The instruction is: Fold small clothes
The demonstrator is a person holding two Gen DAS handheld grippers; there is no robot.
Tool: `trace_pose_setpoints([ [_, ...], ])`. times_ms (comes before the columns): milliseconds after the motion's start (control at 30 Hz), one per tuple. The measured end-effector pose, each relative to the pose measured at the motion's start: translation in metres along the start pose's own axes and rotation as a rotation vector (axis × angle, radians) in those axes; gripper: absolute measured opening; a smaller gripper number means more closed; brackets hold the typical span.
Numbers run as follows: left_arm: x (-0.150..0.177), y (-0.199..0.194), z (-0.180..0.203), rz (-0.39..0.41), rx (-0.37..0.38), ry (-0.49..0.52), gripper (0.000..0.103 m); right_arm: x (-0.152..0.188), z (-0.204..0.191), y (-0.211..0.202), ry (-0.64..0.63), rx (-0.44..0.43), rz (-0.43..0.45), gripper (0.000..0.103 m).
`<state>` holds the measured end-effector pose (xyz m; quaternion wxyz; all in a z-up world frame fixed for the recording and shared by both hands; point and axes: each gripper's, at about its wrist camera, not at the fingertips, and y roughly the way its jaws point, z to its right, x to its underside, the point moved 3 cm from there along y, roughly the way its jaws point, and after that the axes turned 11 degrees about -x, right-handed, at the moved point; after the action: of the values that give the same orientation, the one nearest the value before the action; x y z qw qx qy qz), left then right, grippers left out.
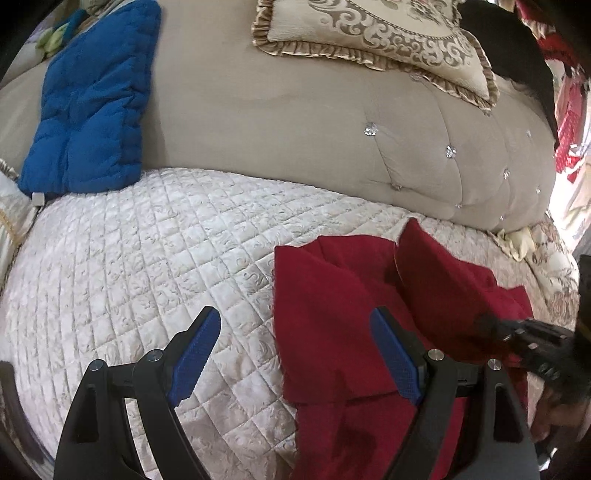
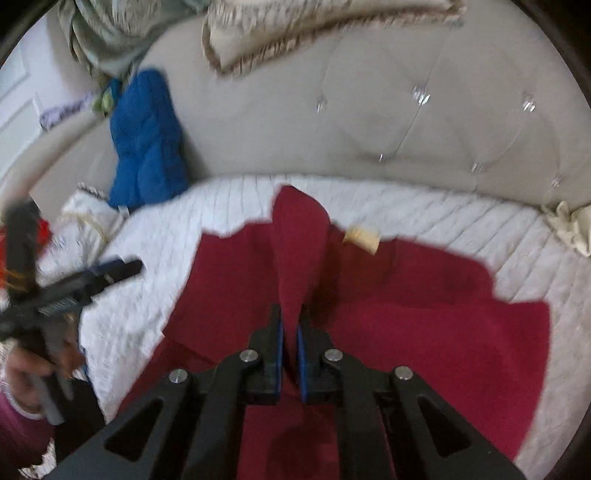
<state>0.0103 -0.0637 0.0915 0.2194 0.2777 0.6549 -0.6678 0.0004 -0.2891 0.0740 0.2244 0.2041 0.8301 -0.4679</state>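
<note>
A dark red garment [image 1: 343, 314] lies partly folded on the white quilted bedspread [image 1: 147, 266]. My left gripper [image 1: 295, 321] is open and empty, its fingers straddling the garment's left edge just above the quilt. In the right wrist view my right gripper [image 2: 290, 314] is shut on a raised fold of the red garment [image 2: 424, 314], lifting it into a peak. A tan label [image 2: 360, 238] shows at the garment's far edge. The left gripper [image 2: 107, 273] shows at the left of that view, and the right gripper [image 1: 524, 339] at the right of the left wrist view.
A beige tufted headboard [image 1: 295, 122] rises behind the bed. A blue padded garment [image 1: 88, 110] leans on it at the left. An ornate frilled pillow [image 1: 376, 33] sits at the top. A cream cloth [image 2: 569, 225] lies at the right edge.
</note>
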Motion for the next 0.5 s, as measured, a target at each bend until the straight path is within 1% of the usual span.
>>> trace_pose_setpoints([
  [67,0.002,0.001,0.001,-0.002,-0.004,0.009,0.065,0.009,-0.003,0.006,0.009,-0.002,-0.013,0.007],
  [167,0.004,0.004,0.002,-0.016,0.010,-0.005,0.065,0.020,-0.001,0.009,0.005,0.010,-0.030,0.007],
  [200,0.005,0.005,0.002,-0.021,0.019,-0.014,0.065,0.022,-0.001,0.009,0.005,0.014,-0.033,0.010],
  [267,0.005,0.007,0.003,-0.026,0.032,-0.024,0.065,0.021,0.001,0.010,0.023,0.007,-0.048,0.021],
  [300,0.005,0.007,0.004,-0.028,0.035,-0.024,0.065,0.023,0.004,0.010,0.043,0.009,-0.053,0.038],
  [333,0.005,0.007,0.005,-0.029,0.036,-0.021,0.065,0.021,0.005,0.010,0.053,0.019,-0.052,0.053],
  [400,0.003,0.006,0.008,-0.023,0.041,-0.011,0.065,0.020,0.008,0.001,0.083,0.036,-0.031,0.058],
  [467,0.001,0.005,0.010,-0.017,0.057,-0.009,0.065,0.021,0.009,-0.011,0.108,0.010,-0.007,0.058],
  [500,0.000,0.005,0.010,-0.015,0.071,-0.012,0.065,0.022,0.008,-0.022,0.113,-0.015,0.022,0.061],
])
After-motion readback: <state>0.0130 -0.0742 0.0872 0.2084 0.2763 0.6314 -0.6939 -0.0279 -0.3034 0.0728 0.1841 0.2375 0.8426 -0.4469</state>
